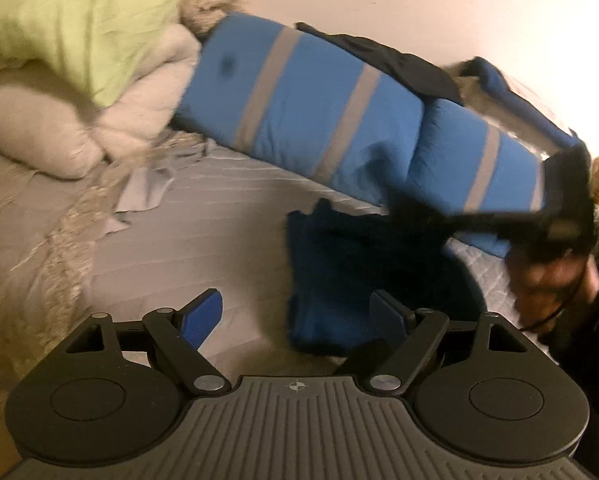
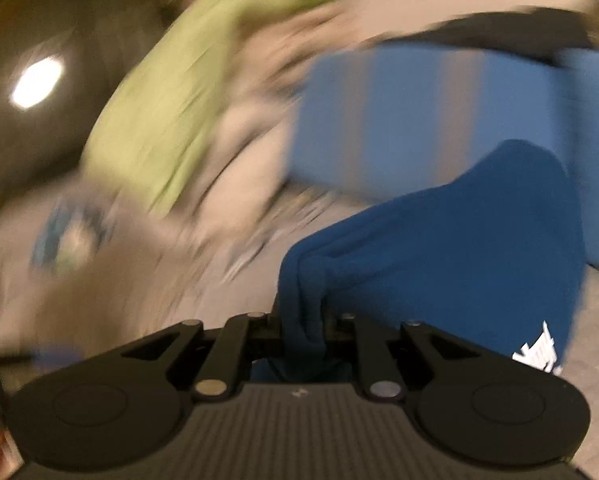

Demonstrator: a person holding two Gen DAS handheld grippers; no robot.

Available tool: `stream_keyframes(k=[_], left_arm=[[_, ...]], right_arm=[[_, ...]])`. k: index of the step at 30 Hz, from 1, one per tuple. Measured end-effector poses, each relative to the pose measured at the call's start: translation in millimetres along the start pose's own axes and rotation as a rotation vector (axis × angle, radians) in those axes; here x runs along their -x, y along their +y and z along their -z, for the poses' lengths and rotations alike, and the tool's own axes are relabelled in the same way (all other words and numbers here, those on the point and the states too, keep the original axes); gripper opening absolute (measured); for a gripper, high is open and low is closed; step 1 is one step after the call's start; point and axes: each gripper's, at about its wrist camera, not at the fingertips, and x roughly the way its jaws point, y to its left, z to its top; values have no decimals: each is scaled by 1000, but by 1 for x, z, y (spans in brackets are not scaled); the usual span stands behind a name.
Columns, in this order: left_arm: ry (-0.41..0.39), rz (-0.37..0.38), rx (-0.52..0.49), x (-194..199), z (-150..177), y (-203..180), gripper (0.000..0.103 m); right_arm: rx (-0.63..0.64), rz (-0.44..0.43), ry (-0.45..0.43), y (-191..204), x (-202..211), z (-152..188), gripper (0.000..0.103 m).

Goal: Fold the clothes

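Blue garment [image 2: 439, 256] bunched between closed right hand-held gripper [image 2: 303, 320] fingers.

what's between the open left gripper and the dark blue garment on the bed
Nothing visible. The left gripper is open and empty, and the dark blue garment lies just ahead of its right finger on the bare bedspread. The right gripper is already shut on that garment.

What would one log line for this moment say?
left hand-held gripper: open, empty | right hand-held gripper: shut on dark blue garment | surface: bed
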Motion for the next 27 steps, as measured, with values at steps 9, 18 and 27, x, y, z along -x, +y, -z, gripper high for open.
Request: stream_keyframes(k=[9,18,27], left_arm=[[18,-5,20,5,9,16,81],[47,14,3,1,10,15,81],[23,104,-25,-11,-5,5,81]], right_arm=[[166,-58,262,47,-62,39,14],[185,-82,276,52,-55,35,38],[50,-76,137,2,9,27,89]])
